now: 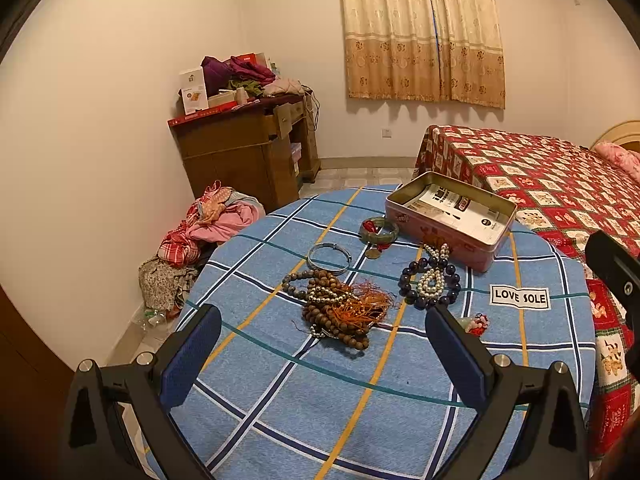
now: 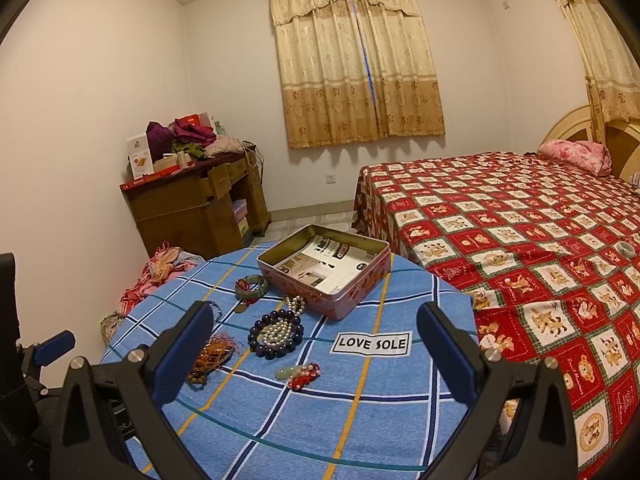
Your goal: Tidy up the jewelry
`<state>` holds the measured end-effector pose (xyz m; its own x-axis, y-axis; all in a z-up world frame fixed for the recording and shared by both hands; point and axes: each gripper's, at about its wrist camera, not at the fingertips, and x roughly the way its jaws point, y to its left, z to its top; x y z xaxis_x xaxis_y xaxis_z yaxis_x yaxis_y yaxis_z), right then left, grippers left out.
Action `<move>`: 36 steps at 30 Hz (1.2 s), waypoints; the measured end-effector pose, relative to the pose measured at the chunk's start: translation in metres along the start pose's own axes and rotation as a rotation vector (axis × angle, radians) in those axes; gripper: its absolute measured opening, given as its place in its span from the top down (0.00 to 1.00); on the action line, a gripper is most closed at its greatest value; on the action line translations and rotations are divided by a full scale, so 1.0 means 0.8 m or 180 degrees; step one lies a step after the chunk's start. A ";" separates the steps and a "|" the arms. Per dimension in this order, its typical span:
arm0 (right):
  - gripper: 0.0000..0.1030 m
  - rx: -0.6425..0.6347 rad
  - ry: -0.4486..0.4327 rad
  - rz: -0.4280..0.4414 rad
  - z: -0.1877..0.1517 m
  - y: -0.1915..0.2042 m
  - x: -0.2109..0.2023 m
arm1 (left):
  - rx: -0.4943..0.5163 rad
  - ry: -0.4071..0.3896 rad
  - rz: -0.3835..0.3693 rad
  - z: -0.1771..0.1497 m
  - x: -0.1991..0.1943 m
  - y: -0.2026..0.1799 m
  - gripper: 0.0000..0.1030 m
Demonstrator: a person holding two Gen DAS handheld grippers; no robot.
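Right wrist view: open pink tin (image 2: 352,296) holds only printed paper (image 2: 328,266).

A wooden dresser (image 2: 192,208) stands against the far wall at left of the frame, its top heaped with clothes (image 2: 192,136) and boxes. More clothing lies in a pile on the floor (image 1: 208,224) below it. Beige patterned curtains (image 2: 352,64) hang closed at upper centre. To the right, a bed (image 2: 520,232) wears a red patchwork cover, with a pink pillow (image 2: 576,154) near its headboard.
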<state>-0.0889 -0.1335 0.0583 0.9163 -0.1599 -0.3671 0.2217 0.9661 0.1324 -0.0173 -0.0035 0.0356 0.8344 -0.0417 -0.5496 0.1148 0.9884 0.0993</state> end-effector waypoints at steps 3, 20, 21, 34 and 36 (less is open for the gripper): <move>0.00 0.0000 -0.0004 -0.0002 -0.001 0.000 0.000 | 0.0001 0.0010 0.0007 -0.001 0.002 0.000 0.01; 0.00 0.0014 0.0062 0.0014 -0.001 0.000 0.005 | -0.0008 0.0066 0.0011 -0.002 0.010 0.007 0.01; 0.00 0.0016 0.0067 0.0011 -0.001 0.000 0.006 | -0.0009 0.0070 0.0010 -0.002 0.011 0.007 0.01; 0.00 0.0040 0.0203 0.0010 -0.007 -0.003 0.022 | -0.0026 0.0251 -0.0047 -0.009 0.034 0.009 0.01; 0.00 0.0057 0.0249 0.0013 -0.008 -0.006 0.029 | -0.0047 0.0341 -0.0120 -0.014 0.043 0.013 0.01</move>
<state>-0.0713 -0.1406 0.0431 0.8885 -0.1391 -0.4372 0.2247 0.9628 0.1503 0.0069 0.0073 0.0084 0.7670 -0.0639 -0.6384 0.1365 0.9885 0.0650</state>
